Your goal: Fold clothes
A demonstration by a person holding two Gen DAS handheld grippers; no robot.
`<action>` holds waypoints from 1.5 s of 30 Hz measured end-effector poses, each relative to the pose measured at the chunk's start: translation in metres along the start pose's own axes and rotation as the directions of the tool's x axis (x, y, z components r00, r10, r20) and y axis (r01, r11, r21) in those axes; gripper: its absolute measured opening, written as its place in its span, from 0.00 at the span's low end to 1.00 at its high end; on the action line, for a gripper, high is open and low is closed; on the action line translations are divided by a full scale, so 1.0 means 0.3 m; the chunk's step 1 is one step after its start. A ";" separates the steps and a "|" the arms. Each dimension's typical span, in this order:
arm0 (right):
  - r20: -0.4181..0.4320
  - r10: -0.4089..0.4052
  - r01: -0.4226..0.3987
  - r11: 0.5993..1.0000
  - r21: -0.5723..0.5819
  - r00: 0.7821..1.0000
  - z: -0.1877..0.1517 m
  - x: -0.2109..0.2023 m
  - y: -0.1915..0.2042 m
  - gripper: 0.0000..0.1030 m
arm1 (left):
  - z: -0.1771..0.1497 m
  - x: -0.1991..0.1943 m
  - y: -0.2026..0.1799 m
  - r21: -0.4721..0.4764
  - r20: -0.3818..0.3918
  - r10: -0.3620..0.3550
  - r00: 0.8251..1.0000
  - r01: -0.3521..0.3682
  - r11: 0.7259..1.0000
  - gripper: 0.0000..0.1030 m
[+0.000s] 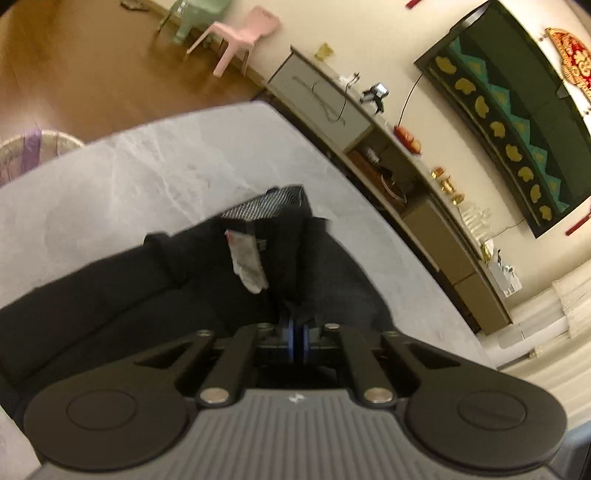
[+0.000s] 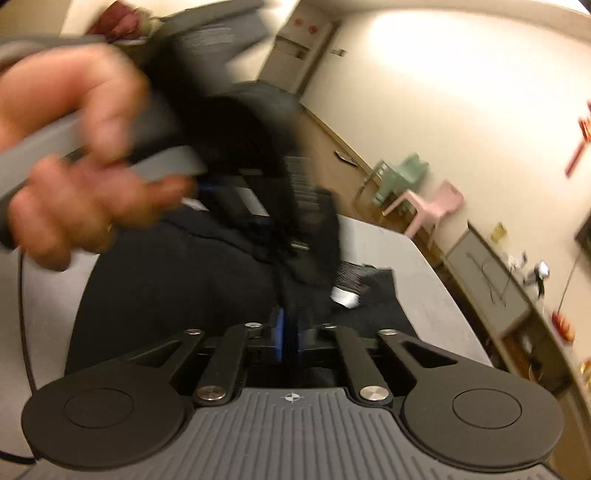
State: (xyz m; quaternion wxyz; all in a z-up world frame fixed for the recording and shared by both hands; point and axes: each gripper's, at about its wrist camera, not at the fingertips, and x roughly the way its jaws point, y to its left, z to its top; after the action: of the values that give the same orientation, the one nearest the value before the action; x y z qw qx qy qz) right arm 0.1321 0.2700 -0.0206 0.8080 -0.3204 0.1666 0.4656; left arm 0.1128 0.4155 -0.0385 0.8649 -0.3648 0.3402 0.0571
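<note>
Beyond my grey table (image 1: 122, 177) a long sideboard (image 1: 424, 192) lines the cream wall, with pink (image 1: 243, 29) and green (image 1: 195, 14) chairs on brown floor past its end.

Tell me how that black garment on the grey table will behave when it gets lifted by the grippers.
Probably floppy: the black garment drapes and creases where the left gripper and right gripper pinch it. It looks light, bunching freely over the table. The white label will likely dangle.
</note>
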 end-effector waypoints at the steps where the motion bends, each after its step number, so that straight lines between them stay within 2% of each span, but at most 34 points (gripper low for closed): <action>1: -0.012 0.008 -0.008 1.000 0.026 1.000 0.004 0.023 -0.034 0.35 | 0.006 -0.003 0.005 -0.019 0.011 0.005 1.000 -0.005 1.000 0.04; 4: -0.048 0.034 -0.029 0.994 0.103 0.998 0.016 0.091 -0.138 0.40 | 0.029 -0.005 0.001 -0.040 0.030 0.013 0.999 -0.011 0.999 0.04; 8: -0.093 0.072 -0.052 0.977 0.205 0.993 0.032 0.182 -0.275 0.40 | 0.012 -0.001 -0.030 -0.031 0.039 0.034 0.999 -0.033 0.999 0.04; 9: -0.103 0.082 -0.056 0.971 0.231 0.991 0.037 0.204 -0.310 0.46 | 0.009 -0.003 -0.028 -0.035 0.042 0.041 0.998 -0.039 0.999 0.04; 10: -0.113 0.093 -0.061 0.965 0.256 0.989 0.041 0.227 -0.344 0.61 | 0.008 -0.005 -0.024 -0.039 0.044 0.047 0.998 -0.045 0.998 0.04; 12: -0.133 0.114 -0.069 0.949 0.307 0.985 0.049 0.272 -0.413 0.75 | 0.009 0.000 -0.019 -0.045 0.038 0.049 0.998 -0.047 0.998 0.04; 15: -0.184 0.155 -0.107 0.963 0.247 0.971 0.092 0.431 -0.364 0.75 | 0.014 0.003 -0.012 -0.043 0.031 0.043 0.999 -0.041 0.998 0.04; 17: -0.237 0.146 -0.096 0.973 0.209 0.961 0.105 0.513 -0.332 0.67 | 0.015 -0.001 -0.011 -0.035 0.029 0.034 0.999 -0.033 0.999 0.04; 18: -0.276 0.131 -0.078 0.977 0.198 0.952 0.100 0.558 -0.322 0.41 | 0.015 -0.003 -0.010 -0.035 0.026 0.028 0.999 -0.027 0.999 0.04; 19: -0.282 0.123 -0.066 0.977 0.202 0.952 0.100 0.573 -0.325 0.23 | 0.017 -0.006 -0.010 -0.037 0.029 0.019 0.999 -0.018 0.999 0.04; 20: -0.279 0.116 -0.057 0.976 0.211 0.953 0.101 0.579 -0.332 0.16 | 0.019 -0.010 -0.011 -0.039 0.033 0.010 0.999 -0.009 0.999 0.04; 22: -0.234 0.131 -0.068 0.964 0.258 0.963 0.132 0.558 -0.342 0.15 | 0.024 -0.017 -0.015 -0.041 0.046 -0.010 0.999 0.012 0.999 0.04; 24: -0.178 0.177 -0.114 0.941 0.318 0.968 0.174 0.547 -0.344 0.14 | 0.028 -0.022 -0.025 -0.041 0.067 -0.026 0.997 0.029 0.999 0.05; 26: -0.129 0.231 -0.163 0.903 0.398 0.964 0.211 0.536 -0.358 0.14 | 0.032 -0.022 -0.038 -0.038 0.089 -0.034 0.995 0.038 0.999 0.05; 27: -0.110 0.263 -0.187 0.872 0.453 0.959 0.225 0.529 -0.376 0.17 | 0.036 -0.017 -0.039 -0.042 0.093 -0.033 0.995 0.037 0.998 0.05; 29: -0.103 0.387 -0.266 0.781 0.566 0.916 0.214 0.553 -0.423 0.43 | 0.044 -0.004 -0.037 -0.052 0.097 -0.029 0.995 0.034 0.998 0.05; 30: -0.106 0.394 -0.261 0.764 0.590 0.913 0.211 0.539 -0.452 0.57 | 0.049 0.002 -0.036 -0.056 0.099 -0.027 0.995 0.033 0.998 0.05; 33: -0.108 0.171 -0.084 0.830 0.551 0.979 0.194 0.362 -0.546 0.57 | 0.074 0.037 -0.030 -0.080 0.090 -0.022 0.996 0.029 0.996 0.05; 35: -0.081 0.032 0.015 0.857 0.516 0.996 0.151 0.158 -0.588 0.60 | 0.102 0.072 -0.037 -0.090 0.082 -0.015 0.996 0.022 0.996 0.05; 37: -0.033 -0.044 0.055 0.861 0.505 0.998 0.064 -0.070 -0.602 0.68 | 0.137 0.118 -0.051 -0.081 0.077 -0.025 0.997 0.032 0.996 0.06; 40: -0.004 -0.171 0.148 0.836 0.528 0.985 -0.122 -0.387 -0.554 0.77 | 0.198 0.203 -0.077 -0.053 0.079 -0.072 0.994 0.076 0.996 0.29; 41: -0.018 -0.212 0.188 0.824 0.534 0.977 -0.188 -0.473 -0.524 0.77 | 0.210 0.225 -0.074 -0.070 0.083 -0.079 0.993 0.085 0.994 0.43; 42: -0.044 -0.250 0.234 0.812 0.535 0.967 -0.261 -0.554 -0.481 0.78 | 0.214 0.232 -0.067 -0.087 0.093 -0.079 0.993 0.088 0.992 0.49; 45: -0.132 -0.263 0.293 0.812 0.504 0.956 -0.444 -0.684 -0.354 0.81 | 0.201 0.202 -0.066 -0.031 0.142 -0.070 0.987 0.075 0.997 0.50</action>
State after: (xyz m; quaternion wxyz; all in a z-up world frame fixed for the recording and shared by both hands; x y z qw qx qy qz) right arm 0.1223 0.0096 0.0358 0.9184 -0.1246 0.2597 0.2711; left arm 0.1988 0.4323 -0.0348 0.8814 -0.3875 0.2639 0.0572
